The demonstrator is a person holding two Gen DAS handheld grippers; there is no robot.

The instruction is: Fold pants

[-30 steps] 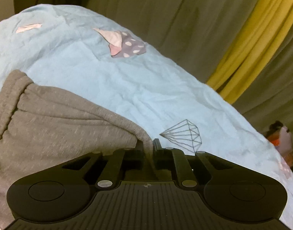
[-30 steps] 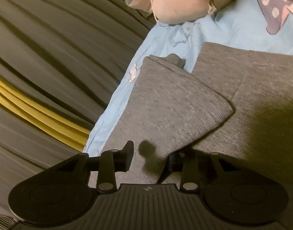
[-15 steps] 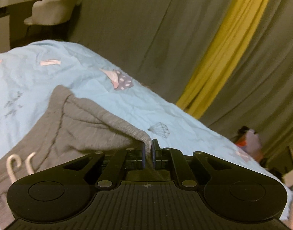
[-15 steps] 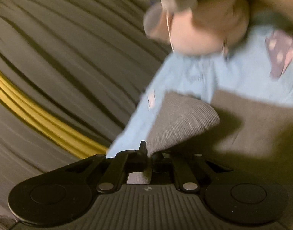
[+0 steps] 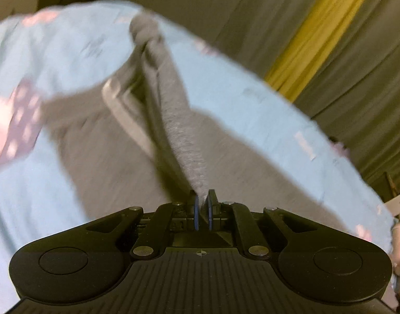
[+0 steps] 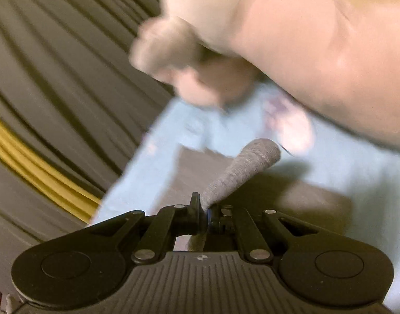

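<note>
Grey knit pants (image 5: 116, 151) lie on a light blue bed sheet (image 5: 58, 52). My left gripper (image 5: 202, 201) is shut on a fold of the pants, and a taut ridge of grey fabric (image 5: 173, 110) runs from its jaws toward the far side. My right gripper (image 6: 205, 206) is shut on a corner of the pants (image 6: 247, 167), which rises from its jaws as a rolled cone. More of the pants (image 6: 291, 196) lies flat on the sheet (image 6: 343, 162) beneath. Both views are motion-blurred.
A pale pink plush toy (image 6: 278, 39) fills the upper right of the right wrist view, close to the gripper. Grey curtains with a yellow stripe (image 5: 317, 26) hang behind the bed. The bed edge (image 6: 137, 167) runs along the left in the right wrist view.
My right gripper closed on the pants corner and lifted it. My left gripper, shut on the fabric, pulled it up and across, stretching the pants. Both views have swung.
</note>
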